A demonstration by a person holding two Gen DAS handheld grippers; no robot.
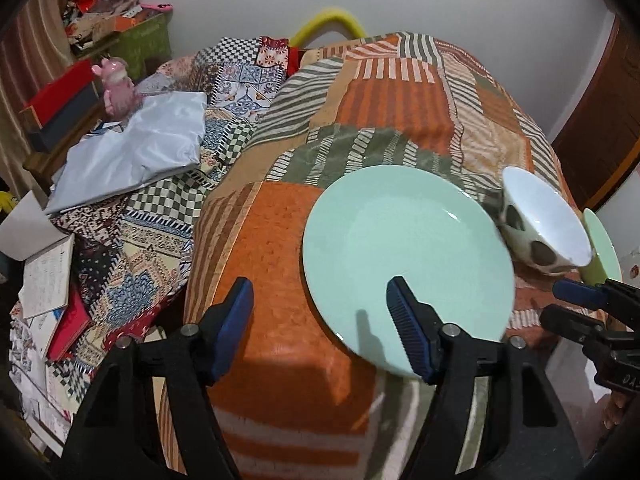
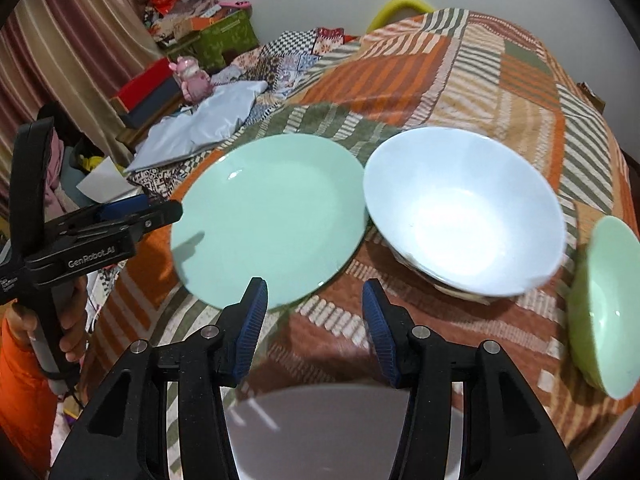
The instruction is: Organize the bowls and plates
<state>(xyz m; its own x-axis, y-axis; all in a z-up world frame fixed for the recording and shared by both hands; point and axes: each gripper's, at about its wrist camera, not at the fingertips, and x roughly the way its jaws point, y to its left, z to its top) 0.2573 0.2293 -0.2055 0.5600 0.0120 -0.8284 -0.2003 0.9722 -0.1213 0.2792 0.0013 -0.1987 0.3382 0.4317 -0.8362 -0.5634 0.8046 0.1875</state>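
A mint green plate [image 1: 404, 256] lies flat on the patchwork cloth, also in the right wrist view [image 2: 268, 220]. A white bowl with dark spots outside [image 1: 548, 224] stands right of it, upright [image 2: 464, 212]. A second green dish [image 2: 604, 304] lies at the far right, its edge showing in the left wrist view [image 1: 600, 240]. My left gripper [image 1: 320, 332] is open and empty, its right finger over the plate's near rim. My right gripper [image 2: 314, 328] is open and empty, just short of the plate and bowl.
The patchwork cloth [image 1: 380, 92] covers the table. A grey plastic package [image 1: 132, 152], a pink figurine [image 1: 116, 88], boxes and papers [image 1: 44, 276] lie to the left. A white wall is behind. A pale round surface [image 2: 320, 428] sits below my right gripper.
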